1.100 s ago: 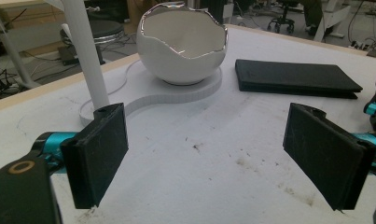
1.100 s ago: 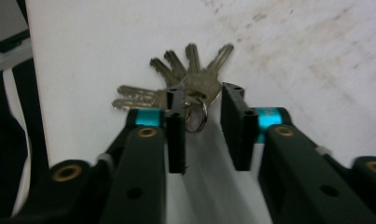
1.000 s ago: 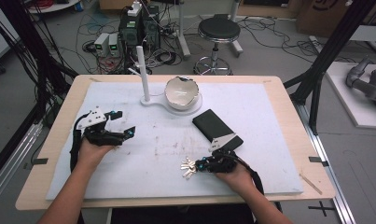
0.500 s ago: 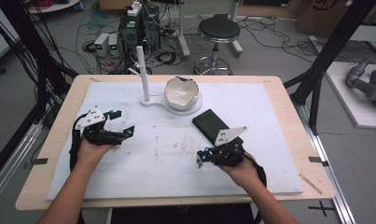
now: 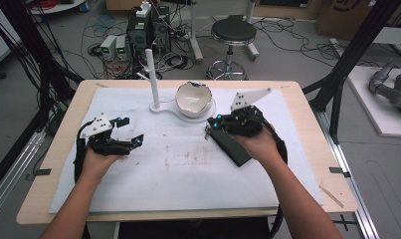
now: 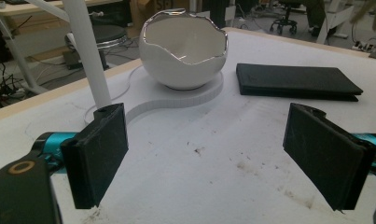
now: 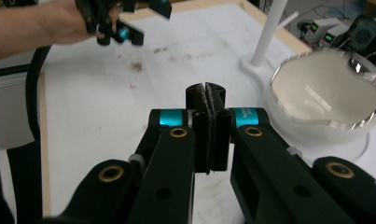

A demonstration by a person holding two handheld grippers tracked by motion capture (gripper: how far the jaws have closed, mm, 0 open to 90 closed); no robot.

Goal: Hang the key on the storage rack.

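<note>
Two claws work over a wooden table (image 5: 312,149) topped with a scuffed white mat (image 5: 178,169) in the high view, amid a cable-strewn floor (image 5: 287,45). The left gripper view shows the left claw (image 6: 204,154) spread wide before a glossy white eggshell-shaped bowl (image 6: 184,51) and a flat black rectangular case (image 6: 295,81). The right gripper view shows the right claw (image 7: 207,105) with pads pressed together beside the bowl.
</note>
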